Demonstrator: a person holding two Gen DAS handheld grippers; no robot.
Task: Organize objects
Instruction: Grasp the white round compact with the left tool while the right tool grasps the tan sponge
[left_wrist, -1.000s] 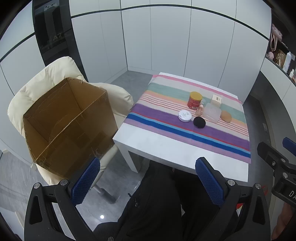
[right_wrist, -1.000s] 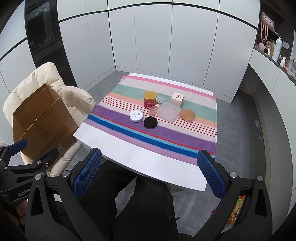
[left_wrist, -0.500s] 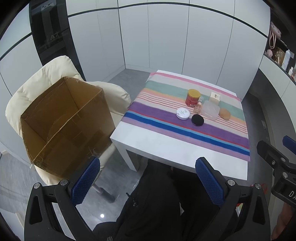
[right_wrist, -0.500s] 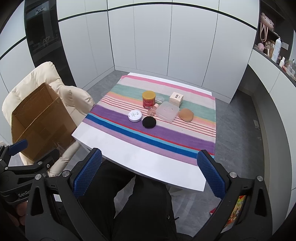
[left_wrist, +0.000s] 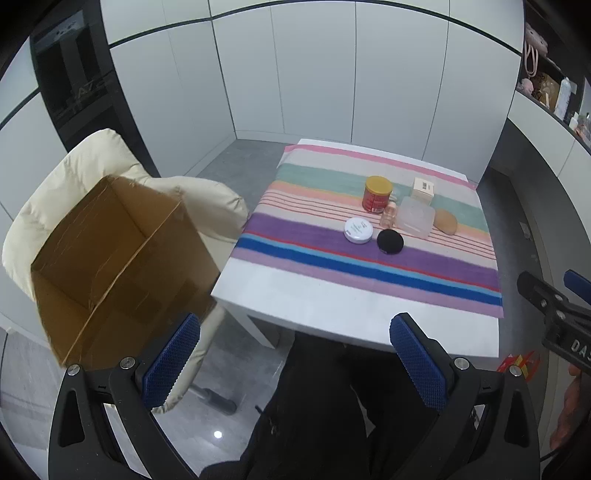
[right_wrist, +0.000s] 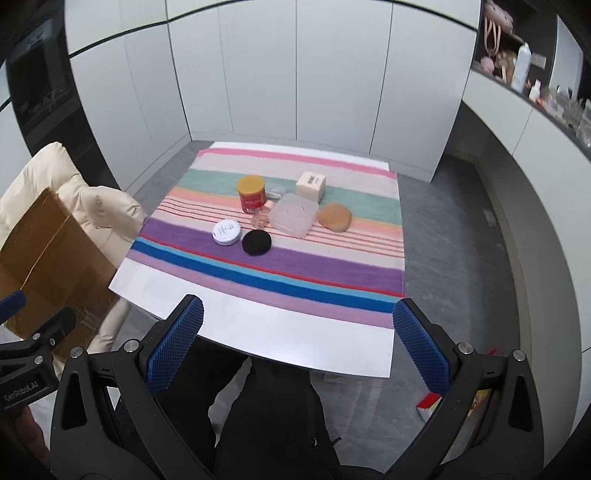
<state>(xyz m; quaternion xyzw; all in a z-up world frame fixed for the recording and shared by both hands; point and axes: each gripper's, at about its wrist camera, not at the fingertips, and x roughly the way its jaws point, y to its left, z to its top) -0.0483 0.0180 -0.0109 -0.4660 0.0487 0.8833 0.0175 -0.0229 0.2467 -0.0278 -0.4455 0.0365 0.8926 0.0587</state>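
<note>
Small items cluster on a striped cloth: a red jar with a yellow lid (left_wrist: 377, 194) (right_wrist: 252, 193), a white round tin (left_wrist: 357, 230) (right_wrist: 226, 232), a black puff (left_wrist: 390, 240) (right_wrist: 256, 242), a small pink bottle (left_wrist: 388, 216) (right_wrist: 262, 216), a clear lidded box (left_wrist: 414, 219) (right_wrist: 294, 214), a cream carton (left_wrist: 423, 189) (right_wrist: 311, 185) and a tan sponge (left_wrist: 445, 221) (right_wrist: 335, 217). My left gripper (left_wrist: 295, 363) and right gripper (right_wrist: 291, 345) hang open and empty, well short of the table's near edge.
An open cardboard box (left_wrist: 110, 266) (right_wrist: 44, 258) rests on a cream chair (left_wrist: 207, 206) left of the white table (left_wrist: 332, 310). A person's dark-trousered legs (left_wrist: 314, 413) fill the foreground. Cupboards line the back, with shelves at right (right_wrist: 517, 70).
Both views have tilted and shifted slightly, so the table now sits a little further right in the left wrist view. Nothing on the table has moved and both grippers stay open.
</note>
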